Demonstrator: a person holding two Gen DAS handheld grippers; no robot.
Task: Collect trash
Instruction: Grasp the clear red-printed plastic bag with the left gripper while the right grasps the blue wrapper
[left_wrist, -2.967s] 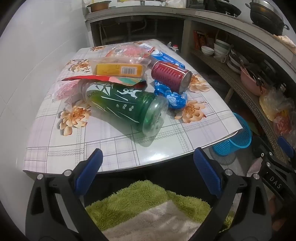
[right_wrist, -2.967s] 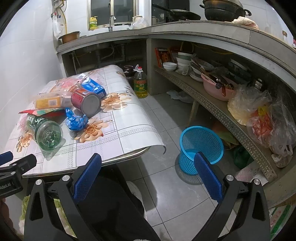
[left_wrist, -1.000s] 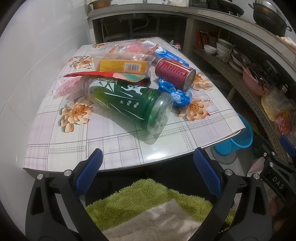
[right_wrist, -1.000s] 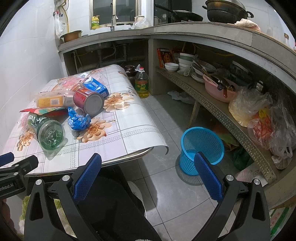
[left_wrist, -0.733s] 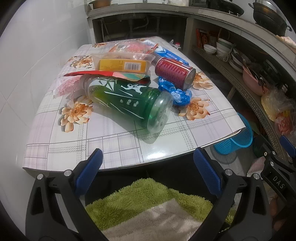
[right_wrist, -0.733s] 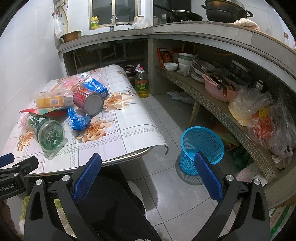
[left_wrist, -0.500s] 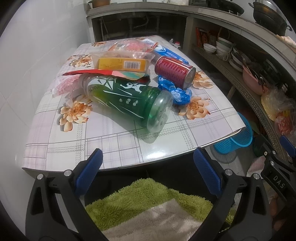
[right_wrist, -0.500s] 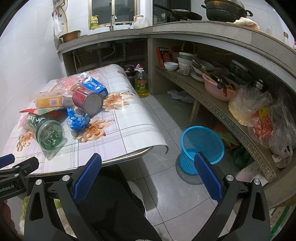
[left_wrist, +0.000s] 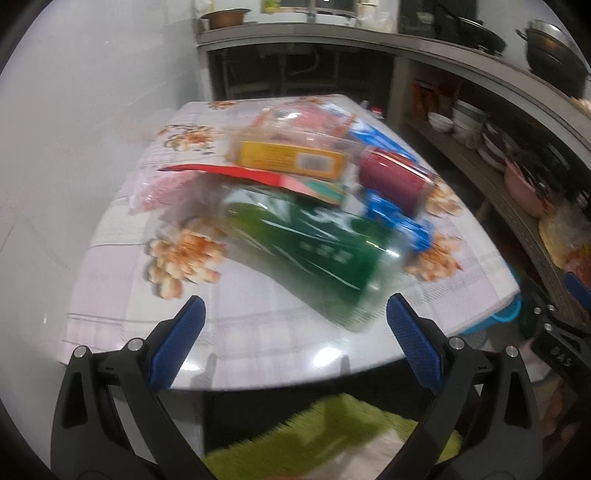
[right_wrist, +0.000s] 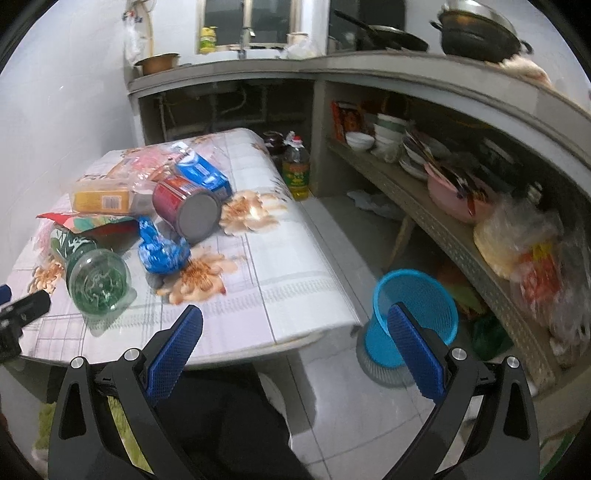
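With both the left gripper (left_wrist: 291, 317) and right gripper (right_wrist: 295, 325) gaping wide and empty, the near green bottle (left_wrist: 310, 251) looks light, smooth and prone to roll, best pinched across its middle.

Green bottle (left_wrist: 314, 247), red can (right_wrist: 184, 206) — flower-patterned tablecloth (right_wrist: 288, 280), blue basket (right_wrist: 417, 314).

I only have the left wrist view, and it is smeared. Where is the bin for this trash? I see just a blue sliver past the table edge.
Observer: A blue plastic mesh basket stands on the floor tiles, to the right of the flower-patterned table.
Operator: Is the right gripper holding anything?
Observer: No. The right gripper is open and empty, at the table's near edge.
Operator: Which end of the red can faces us?
Observer: The red metal can lies on its side, with its closed grey end towards the right camera.
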